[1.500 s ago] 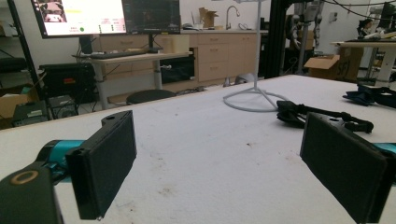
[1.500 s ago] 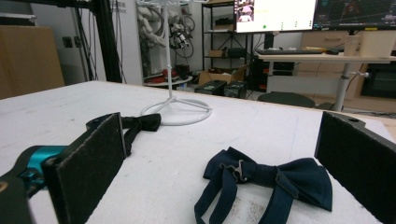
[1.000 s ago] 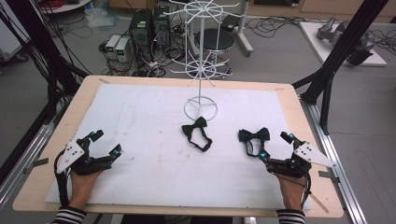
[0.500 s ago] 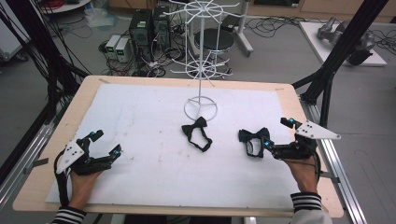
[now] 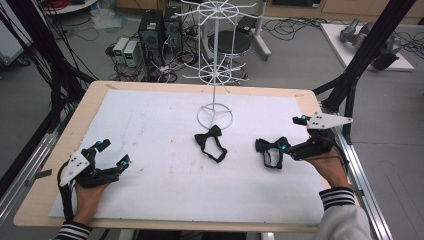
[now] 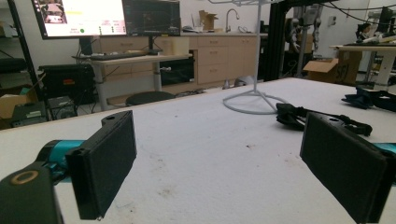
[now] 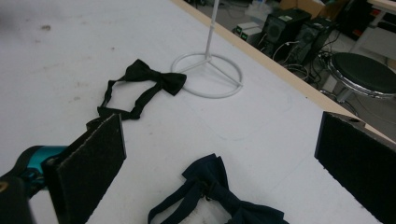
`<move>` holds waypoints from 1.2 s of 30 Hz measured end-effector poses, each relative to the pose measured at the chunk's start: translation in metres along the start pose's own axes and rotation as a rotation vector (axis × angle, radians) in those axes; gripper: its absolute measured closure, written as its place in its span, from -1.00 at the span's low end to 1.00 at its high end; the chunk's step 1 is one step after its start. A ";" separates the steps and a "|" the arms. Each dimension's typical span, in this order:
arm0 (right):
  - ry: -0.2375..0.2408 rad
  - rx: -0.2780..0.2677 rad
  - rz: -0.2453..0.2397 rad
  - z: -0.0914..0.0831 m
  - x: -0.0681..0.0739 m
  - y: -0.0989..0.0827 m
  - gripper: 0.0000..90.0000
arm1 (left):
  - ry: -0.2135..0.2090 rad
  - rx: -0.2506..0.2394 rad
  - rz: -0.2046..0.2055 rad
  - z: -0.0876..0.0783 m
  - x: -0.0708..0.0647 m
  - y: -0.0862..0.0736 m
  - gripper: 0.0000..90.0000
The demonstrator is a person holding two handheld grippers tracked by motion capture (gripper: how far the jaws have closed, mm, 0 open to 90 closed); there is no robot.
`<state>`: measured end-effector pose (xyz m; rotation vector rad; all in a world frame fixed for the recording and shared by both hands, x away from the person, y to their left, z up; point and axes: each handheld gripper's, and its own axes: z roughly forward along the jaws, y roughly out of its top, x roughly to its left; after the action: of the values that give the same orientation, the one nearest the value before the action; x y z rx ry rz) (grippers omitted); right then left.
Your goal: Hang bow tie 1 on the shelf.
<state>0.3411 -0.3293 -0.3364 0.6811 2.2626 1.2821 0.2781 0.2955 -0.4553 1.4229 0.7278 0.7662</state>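
Note:
A navy bow tie (image 5: 270,150) lies on the white mat at the right; the right gripper view has it (image 7: 215,186) low between the jaws. My right gripper (image 5: 292,133) is open and points left at it, one fingertip close to the tie's right end; nothing is gripped (image 7: 224,120). A black bow tie (image 5: 210,141) with its strap lies near the middle (image 7: 149,81) (image 6: 299,114). My left gripper (image 5: 114,152) rests open at the front left with nothing between its jaws (image 6: 219,121).
A white wire display stand (image 5: 215,75) rises from a ring base (image 5: 215,116) behind the black tie. The white mat (image 5: 150,125) covers a wooden table (image 5: 90,100). Metal rails run along both sides, and computers and cables sit on the floor beyond.
My right gripper has moved away from the person and turned left towards the navy bow tie. The left gripper and both ties have stayed put.

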 end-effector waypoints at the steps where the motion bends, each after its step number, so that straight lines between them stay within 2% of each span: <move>1: 0.008 0.009 -0.004 0.001 -0.001 0.002 -0.97 | 0.000 0.000 0.000 0.000 0.000 0.000 -0.75; 3: 0.014 0.019 -0.011 0.001 -0.003 0.003 -0.97 | 0.000 0.000 0.000 0.000 0.000 0.000 -0.75; 5: 0.036 0.064 -0.027 0.004 -0.006 0.007 -0.97 | 0.001 0.000 0.001 0.000 0.000 0.000 -0.75; 6: 0.036 0.064 -0.027 0.004 -0.006 0.007 -0.97 | -0.001 0.001 0.001 0.000 0.001 0.000 -0.75; 7: 0.047 0.097 -0.045 0.006 -0.009 0.009 -0.97 | -0.001 0.000 0.001 0.000 0.001 0.000 -0.75; 10: 0.061 0.114 -0.054 0.008 -0.012 0.012 -0.97 | -0.002 0.001 0.001 0.000 0.001 0.000 -0.75; 12: 0.092 0.130 -0.068 0.014 -0.018 0.015 -0.97 | -0.002 0.001 0.001 0.000 0.001 0.000 -0.75; 16: 0.122 0.191 -0.103 0.021 -0.026 0.020 -0.97 | -0.003 0.000 -0.001 0.000 0.000 0.000 -0.75; 18: 0.127 0.195 -0.109 0.022 -0.028 0.021 -0.97 | -0.002 0.000 0.001 0.000 0.000 0.000 -0.75; 19: 0.141 0.221 -0.124 0.026 -0.031 0.023 -0.97 | -0.003 0.000 0.002 0.000 0.000 0.000 -0.75; 20: 0.141 0.221 -0.124 0.026 -0.031 0.023 -0.97 | -0.003 0.000 0.003 0.000 0.000 0.000 -0.75; 23: 0.160 0.253 -0.165 0.032 -0.033 0.025 -0.97 | -0.002 0.000 0.003 0.000 0.000 0.000 -0.75; 25: 0.171 0.297 -0.193 0.037 -0.034 0.026 -0.97 | -0.003 -0.001 0.003 0.000 0.000 0.000 -0.75; 28: 0.181 0.303 -0.206 0.041 -0.035 0.026 -0.97 | -0.003 -0.001 0.004 0.000 0.000 0.000 -0.75; 32: 0.204 0.358 -0.229 0.048 -0.038 0.028 -0.97 | -0.002 -0.003 0.004 0.000 0.000 0.000 -0.75; 36: 0.232 0.378 -0.253 0.055 -0.039 0.030 -0.96 | -0.001 -0.002 0.004 0.000 0.000 0.000 -0.75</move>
<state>0.4097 -0.3040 -0.3300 0.3619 2.7148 0.8596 0.2778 0.2954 -0.4553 1.4232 0.7234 0.7695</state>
